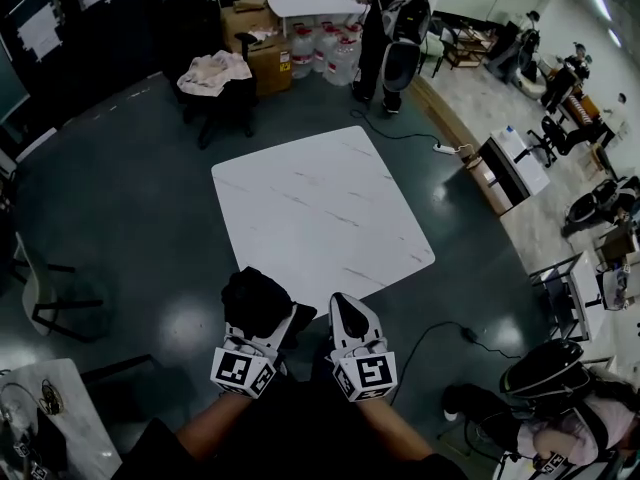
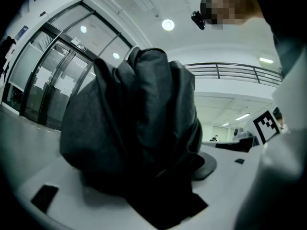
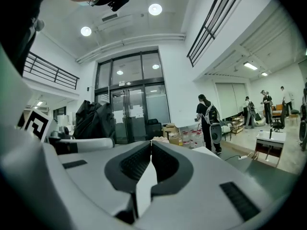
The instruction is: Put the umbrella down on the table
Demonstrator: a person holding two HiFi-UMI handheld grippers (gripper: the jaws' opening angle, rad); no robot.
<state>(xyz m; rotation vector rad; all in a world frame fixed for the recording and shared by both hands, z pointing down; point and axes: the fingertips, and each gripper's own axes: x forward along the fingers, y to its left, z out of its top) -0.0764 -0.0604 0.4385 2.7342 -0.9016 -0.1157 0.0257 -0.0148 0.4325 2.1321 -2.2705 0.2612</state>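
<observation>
The umbrella [image 1: 255, 301] is a folded black bundle, held above the floor just short of the near edge of the white marble-look table [image 1: 320, 208]. My left gripper [image 1: 268, 318] is shut on the umbrella, with its jaws spread wide around the fabric. In the left gripper view the umbrella [image 2: 139, 138] fills the space between the jaws. My right gripper [image 1: 345, 310] hovers beside it on the right, shut and empty; its fingertips [image 3: 151, 145] meet. From the right gripper view the umbrella [image 3: 94, 119] shows at the left.
A chair with a cloth on it [image 1: 215, 73], cardboard boxes [image 1: 262, 38] and water bottles [image 1: 325, 53] stand beyond the table. A person [image 1: 390, 28] stands at the back. A power strip [image 1: 445, 148] lies to the right, a black chair [image 1: 60, 303] to the left.
</observation>
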